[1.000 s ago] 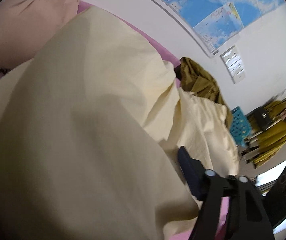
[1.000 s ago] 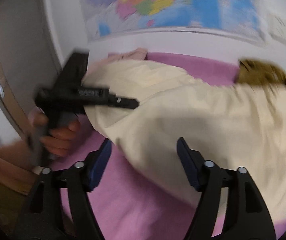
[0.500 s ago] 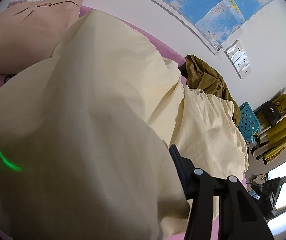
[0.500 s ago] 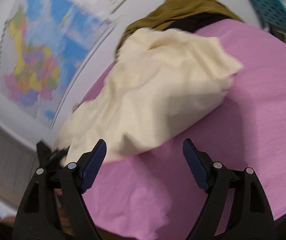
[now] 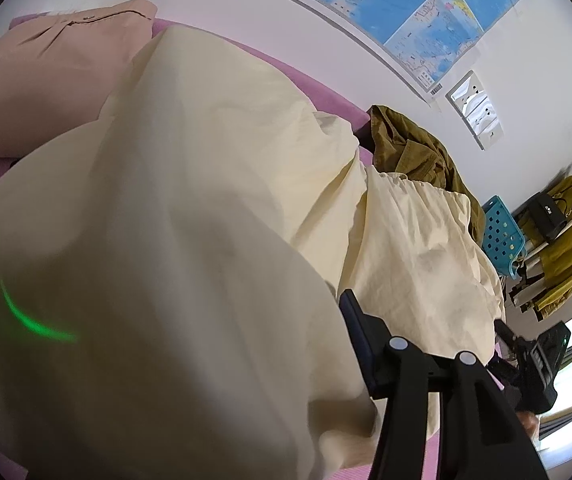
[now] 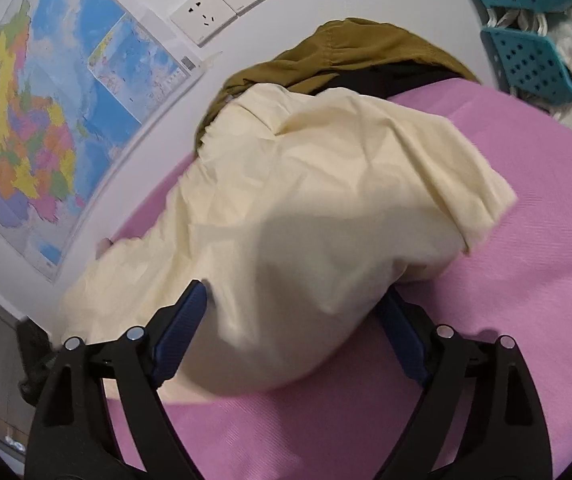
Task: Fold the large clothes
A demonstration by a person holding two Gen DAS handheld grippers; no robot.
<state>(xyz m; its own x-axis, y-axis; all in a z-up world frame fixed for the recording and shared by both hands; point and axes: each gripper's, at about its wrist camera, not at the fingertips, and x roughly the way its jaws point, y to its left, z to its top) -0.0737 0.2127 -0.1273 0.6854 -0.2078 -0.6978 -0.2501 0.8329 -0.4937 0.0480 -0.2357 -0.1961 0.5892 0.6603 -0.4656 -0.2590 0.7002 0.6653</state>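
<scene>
Cream garment (image 6: 318,208) is lying bunched across the pink bed cover (image 6: 526,280), spread from near the wall with the map toward the near edge; in my left view the same cloth (image 5: 165,220) fills most of the frame and drapes right over the camera side.

My right gripper (image 6: 298,324) is spread wide. Its jaws have just been opening, and the near hem of the garment sits between them. The blue pads (image 6: 181,324) don't look to be pressing on it, so I call it released.

My left gripper (image 5: 245,360): I only see one blue finger (image 5: 356,320) on the right side, the other is buried under cloth. The cloth is hanging over it and bunched at the jaw line. Its jaws closed some a moment back. I can't tell if it's actually pinching the fabric.

Further out: an olive-brown garment (image 6: 346,56) is heaped at the far end of the bed, against the wall, with the cream cloth touching it. There is a beige pillow (image 5: 45,80) at the head end, and a map (image 6: 57,120) on the wall with sockets (image 6: 225,0) beside it. Blue perforated baskets (image 6: 534,40) stand past the bed. The other handheld rig (image 5: 534,364) shows at the lower right of the left view.
</scene>
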